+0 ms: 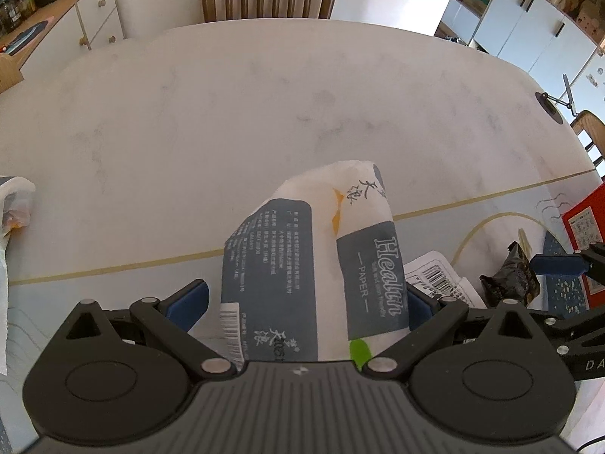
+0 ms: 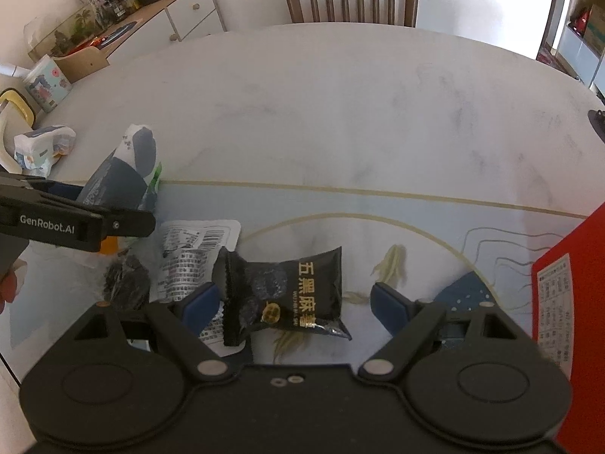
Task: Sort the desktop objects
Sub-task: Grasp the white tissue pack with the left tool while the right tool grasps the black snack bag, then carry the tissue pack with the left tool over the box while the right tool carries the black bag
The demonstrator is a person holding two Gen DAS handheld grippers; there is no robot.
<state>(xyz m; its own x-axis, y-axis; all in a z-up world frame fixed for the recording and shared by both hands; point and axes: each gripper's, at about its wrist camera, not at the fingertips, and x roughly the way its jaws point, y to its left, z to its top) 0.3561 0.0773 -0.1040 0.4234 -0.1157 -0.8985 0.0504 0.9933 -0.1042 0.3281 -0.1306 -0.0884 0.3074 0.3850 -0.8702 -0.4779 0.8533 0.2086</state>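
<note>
Overhead, left tool [image 1: 306,302] grips tissue pack [image 1: 314,261] above marble table [image 1: 227,113]; right tool [image 2: 293,299] gapes wide.

Both grippers look like the same build: matte black plastic body with a ribbed centre panel, two big round housings low in the frame, and angled link arms pinned with shiny silver round fasteners. The left gripper [image 1: 306,299] has blue pads on its fingertips [image 1: 189,302]. Same on the right gripper [image 2: 295,302], blue pads [image 2: 389,304] and two small screws at centre bottom. At the left edge of the right wrist view, the other unit's side reads "GenRobot.AI" in white.
</note>
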